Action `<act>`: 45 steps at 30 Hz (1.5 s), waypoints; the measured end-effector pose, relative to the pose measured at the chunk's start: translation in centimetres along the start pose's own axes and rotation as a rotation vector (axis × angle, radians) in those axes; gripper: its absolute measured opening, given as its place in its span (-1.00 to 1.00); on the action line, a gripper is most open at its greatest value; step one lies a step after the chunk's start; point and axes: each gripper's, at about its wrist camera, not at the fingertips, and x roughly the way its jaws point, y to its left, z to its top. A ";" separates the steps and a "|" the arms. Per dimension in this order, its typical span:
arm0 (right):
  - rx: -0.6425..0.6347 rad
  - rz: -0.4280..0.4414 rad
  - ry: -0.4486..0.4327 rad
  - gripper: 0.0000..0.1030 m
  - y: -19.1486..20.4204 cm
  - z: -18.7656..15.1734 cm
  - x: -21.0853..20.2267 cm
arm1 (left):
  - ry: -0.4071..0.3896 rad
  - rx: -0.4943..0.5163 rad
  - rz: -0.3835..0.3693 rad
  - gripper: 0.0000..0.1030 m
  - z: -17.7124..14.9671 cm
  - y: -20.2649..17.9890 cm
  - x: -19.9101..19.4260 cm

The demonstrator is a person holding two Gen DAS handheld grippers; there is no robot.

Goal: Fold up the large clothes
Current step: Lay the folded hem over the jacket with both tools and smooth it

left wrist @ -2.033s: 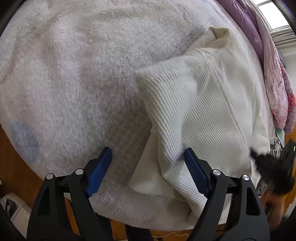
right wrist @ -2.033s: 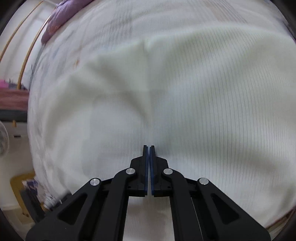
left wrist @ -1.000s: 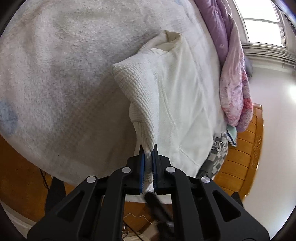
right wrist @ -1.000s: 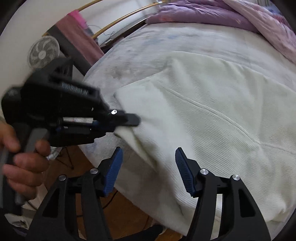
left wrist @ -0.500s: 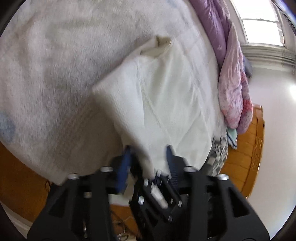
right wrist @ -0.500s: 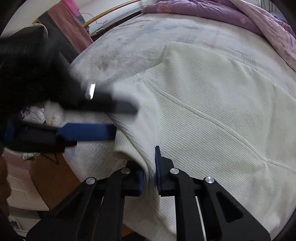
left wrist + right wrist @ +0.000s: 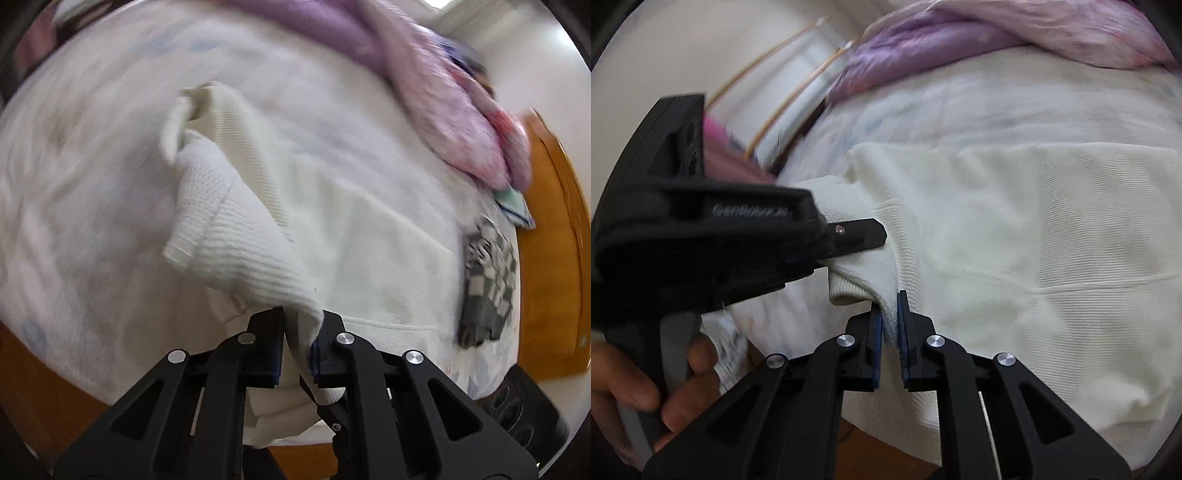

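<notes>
A cream ribbed knit sweater (image 7: pixel 351 229) lies spread on a bed; it also shows in the right wrist view (image 7: pixel 1015 229). My left gripper (image 7: pixel 297 347) is shut on a bunched fold of the sweater's near edge and lifts it, so the cloth drapes up from the bed. My right gripper (image 7: pixel 889 332) is shut on the same edge of the sweater, right beside the left gripper, which shows as a black body (image 7: pixel 701 236) at its left, held by a hand.
The bed has a white fleecy blanket (image 7: pixel 92 177). A purple and pink quilt (image 7: pixel 443 81) is piled at its far side. A grey checked cloth (image 7: pixel 487 280) lies at the right by the wooden bed frame (image 7: pixel 554 236).
The left gripper shut on the sweater's edge, opened briefly, then shut on it again. The right gripper went from open to shut on the edge beside it. Both lift the fold.
</notes>
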 end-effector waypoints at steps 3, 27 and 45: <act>0.108 0.008 -0.079 -0.86 -3.8 0.6 -4.8 | -0.026 0.133 -0.020 -0.80 -0.9 -6.8 -0.2; 0.824 -0.140 -0.155 -0.84 -28.6 -10.9 -17.8 | 0.100 0.160 -0.070 0.38 -8.0 -14.7 9.2; 0.513 -0.210 0.114 -0.52 -29.8 -2.2 -9.9 | 0.169 -0.045 0.123 0.47 -5.6 -2.6 11.9</act>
